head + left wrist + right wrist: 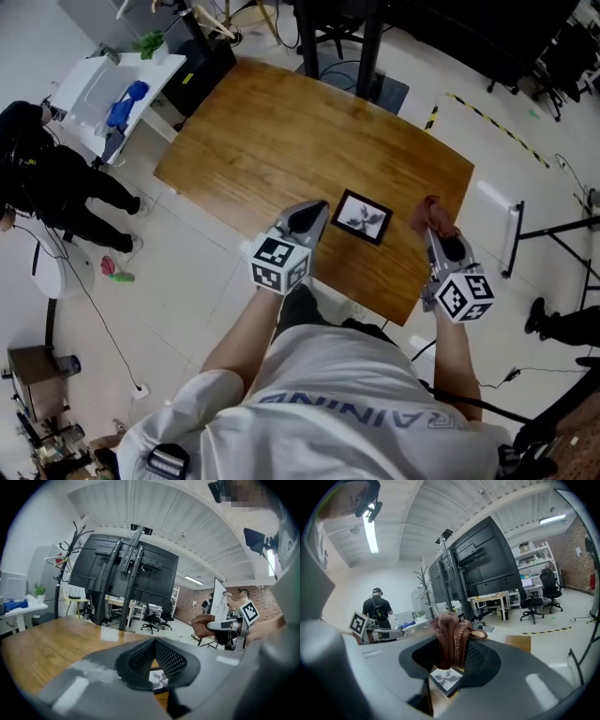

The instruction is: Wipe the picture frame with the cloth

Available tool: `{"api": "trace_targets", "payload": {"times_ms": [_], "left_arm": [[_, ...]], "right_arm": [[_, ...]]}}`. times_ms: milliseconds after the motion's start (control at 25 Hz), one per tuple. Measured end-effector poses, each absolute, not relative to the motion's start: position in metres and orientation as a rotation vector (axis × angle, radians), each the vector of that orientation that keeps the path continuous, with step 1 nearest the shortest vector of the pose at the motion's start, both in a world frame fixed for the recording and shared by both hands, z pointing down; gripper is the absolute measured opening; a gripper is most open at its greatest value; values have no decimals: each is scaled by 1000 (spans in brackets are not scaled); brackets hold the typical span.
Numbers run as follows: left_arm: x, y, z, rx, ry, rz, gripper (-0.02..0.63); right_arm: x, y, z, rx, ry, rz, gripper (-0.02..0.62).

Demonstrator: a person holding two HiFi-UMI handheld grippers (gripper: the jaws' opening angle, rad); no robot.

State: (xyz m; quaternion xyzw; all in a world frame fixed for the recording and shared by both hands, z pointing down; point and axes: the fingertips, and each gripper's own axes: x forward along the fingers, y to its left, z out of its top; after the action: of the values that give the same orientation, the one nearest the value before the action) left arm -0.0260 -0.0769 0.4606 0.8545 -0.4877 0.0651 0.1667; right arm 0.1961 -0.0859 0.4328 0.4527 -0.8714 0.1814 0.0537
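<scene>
The picture frame (362, 217) lies flat on the tabletop (281, 141). Just right of the frame, the right gripper (434, 231) has its jaws clamped on the bunched brown cloth (430, 214), held clear of the frame. Just left of the frame, the left gripper (317, 210) has its jaws closed on nothing. Wiping looks not yet begun: next, the cloth must come down onto the frame's face, with the left gripper perhaps steadying the frame.

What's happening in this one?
A person holds a gripper in each hand over a wooden table. The right gripper is shut on a reddish-brown cloth, right of the picture frame lying flat on the table. The left gripper, jaws together and empty, sits at the frame's left. The cloth isn't on the frame yet.
</scene>
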Motion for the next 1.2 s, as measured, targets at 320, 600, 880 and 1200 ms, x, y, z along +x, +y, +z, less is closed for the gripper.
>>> {"api": "trace_targets", "payload": {"times_ms": [320, 600, 880, 1200], "left_arm": [[-61, -142, 473, 2530, -1173, 228, 6], [-41, -143, 508, 2548, -989, 326, 6], [5, -103, 607, 2460, -774, 588, 6], [13, -91, 648, 2437, -722, 720, 6]], "right_arm": [[160, -114, 435, 1626, -2512, 589, 120], [155, -113, 446, 1704, -2454, 635, 120], [151, -110, 483, 1667, -2418, 754, 120], [131, -123, 513, 1546, -2442, 832, 120]]}}
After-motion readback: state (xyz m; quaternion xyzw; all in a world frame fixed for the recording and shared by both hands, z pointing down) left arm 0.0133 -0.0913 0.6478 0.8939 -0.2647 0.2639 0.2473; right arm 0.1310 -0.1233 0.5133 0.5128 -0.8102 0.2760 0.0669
